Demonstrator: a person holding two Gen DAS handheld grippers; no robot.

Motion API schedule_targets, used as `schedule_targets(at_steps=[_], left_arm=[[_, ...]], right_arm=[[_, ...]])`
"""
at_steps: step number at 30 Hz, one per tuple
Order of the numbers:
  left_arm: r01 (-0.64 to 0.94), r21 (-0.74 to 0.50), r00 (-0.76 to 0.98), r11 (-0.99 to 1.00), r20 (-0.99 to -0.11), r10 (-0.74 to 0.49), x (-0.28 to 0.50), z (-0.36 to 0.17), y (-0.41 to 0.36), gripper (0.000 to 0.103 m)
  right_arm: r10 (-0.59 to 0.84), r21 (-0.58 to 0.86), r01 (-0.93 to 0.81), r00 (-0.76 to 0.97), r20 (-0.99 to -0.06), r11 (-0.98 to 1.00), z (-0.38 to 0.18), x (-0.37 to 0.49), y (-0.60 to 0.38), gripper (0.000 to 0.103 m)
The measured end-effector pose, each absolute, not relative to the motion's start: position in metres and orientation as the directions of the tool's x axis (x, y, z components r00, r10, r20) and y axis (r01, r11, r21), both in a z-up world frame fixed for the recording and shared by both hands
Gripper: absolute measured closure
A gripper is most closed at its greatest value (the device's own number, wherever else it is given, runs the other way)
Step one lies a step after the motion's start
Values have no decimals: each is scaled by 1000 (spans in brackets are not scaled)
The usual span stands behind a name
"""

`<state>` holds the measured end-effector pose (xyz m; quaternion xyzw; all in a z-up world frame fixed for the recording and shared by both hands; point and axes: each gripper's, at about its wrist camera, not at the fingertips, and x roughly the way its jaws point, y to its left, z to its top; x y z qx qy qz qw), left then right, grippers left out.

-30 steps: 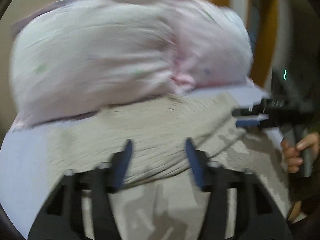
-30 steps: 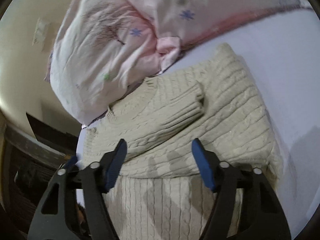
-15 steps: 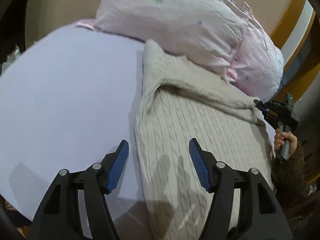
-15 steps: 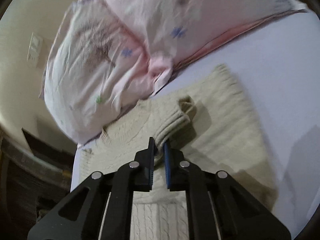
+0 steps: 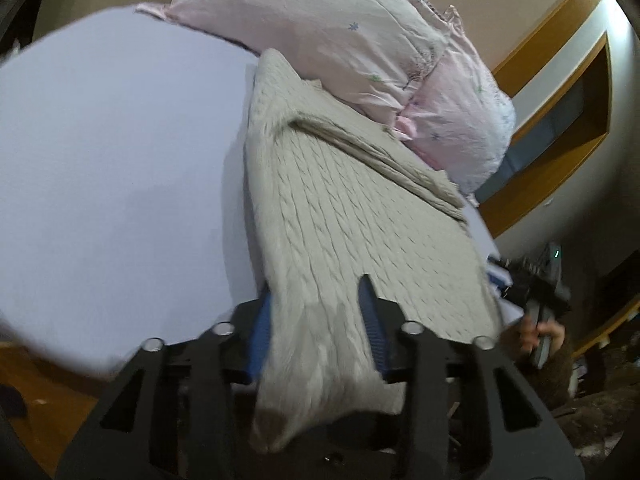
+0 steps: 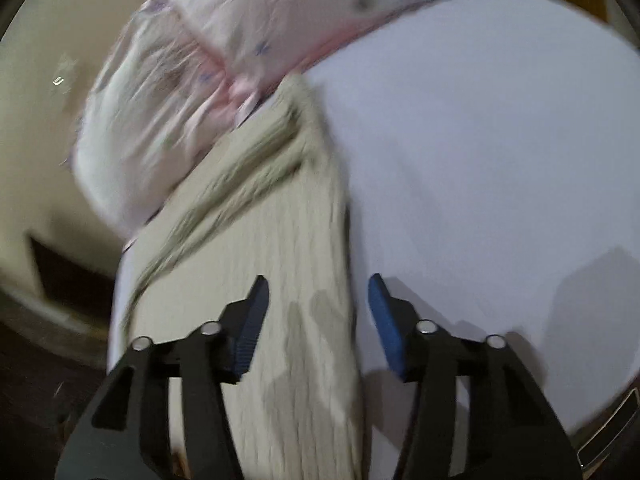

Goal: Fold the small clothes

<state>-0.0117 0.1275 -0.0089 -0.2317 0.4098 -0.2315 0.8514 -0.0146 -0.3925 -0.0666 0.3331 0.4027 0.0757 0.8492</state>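
A cream cable-knit sweater (image 5: 352,216) lies on the pale lavender bed sheet (image 5: 112,168), its sleeves folded in across the body, its collar end against the pillows. My left gripper (image 5: 316,320) has its blue pads around the sweater's near hem corner, which bunches up between the jaws and hangs toward the camera. My right gripper (image 6: 316,312) is open over the sweater's (image 6: 264,280) right edge, holding nothing. The right gripper also shows at the far right of the left wrist view (image 5: 532,284), held in a hand.
Two pink flowered pillows (image 5: 360,52) lie at the head of the bed, touching the sweater's top; they also show in the right wrist view (image 6: 224,60). A wooden frame (image 5: 560,92) stands behind. Bare sheet (image 6: 480,160) spreads right of the sweater.
My right gripper let go of the folded sleeve cuff, opened and pulled back toward the hem. My left gripper moved in and closed around the sweater's near corner.
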Motion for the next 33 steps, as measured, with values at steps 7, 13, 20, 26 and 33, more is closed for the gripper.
schedule_targets(at_steps=[7, 13, 20, 26, 33], left_arm=[[256, -668, 443, 699, -561, -699, -31, -20, 114, 91], [295, -680, 437, 672, -529, -727, -16, -4, 108, 97], [279, -632, 636, 723, -442, -632, 92, 66, 128, 97], [41, -604, 664, 796, -579, -474, 255, 33, 109, 97], [20, -651, 595, 759, -602, -532, 286, 13, 103, 82]], right_arm=[[719, 799, -80, 496, -487, 597, -97, -81, -390, 64], [746, 772, -162, 436, -503, 615, -93, -76, -376, 96], [713, 830, -269, 671, -203, 489, -9, 26, -416, 96], [518, 905, 55, 805, -290, 422, -39, 159, -453, 96], [499, 953, 87, 836, -228, 291, -67, 184, -462, 41]])
